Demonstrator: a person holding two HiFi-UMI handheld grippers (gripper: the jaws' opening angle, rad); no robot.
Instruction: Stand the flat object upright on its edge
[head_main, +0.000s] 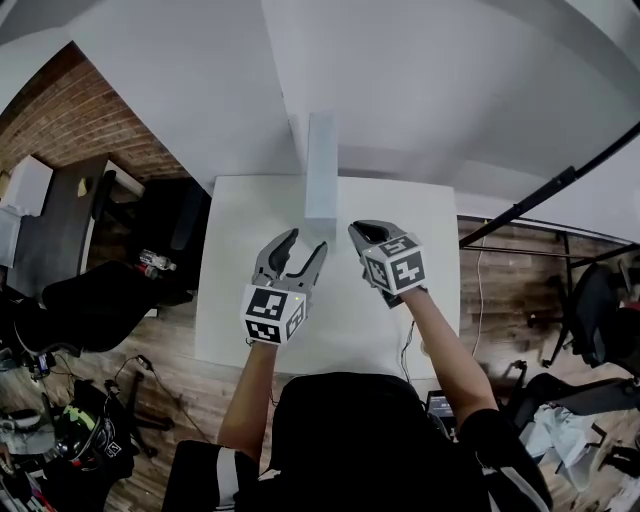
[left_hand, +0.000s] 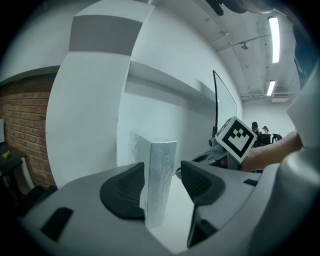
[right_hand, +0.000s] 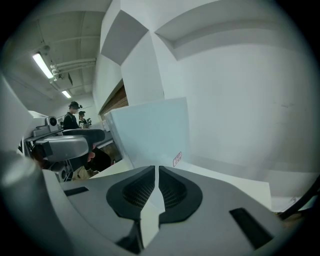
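White box (head_main: 321, 170) stands upright just ahead of open left claw (head_main: 306, 242); right claw (head_main: 357, 231) closed, empty.

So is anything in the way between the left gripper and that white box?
Nothing visible. The white box stands upright just ahead of the left gripper, whose jaws are open, with only bare table around it.

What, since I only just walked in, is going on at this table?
A person works over a white table with a gripper in each hand. A flat box stands upright on its edge near the table's far side. The left gripper is open, its jaws lined up on the box's narrow side without clamping it. The right gripper is shut and empty, just beside the box.
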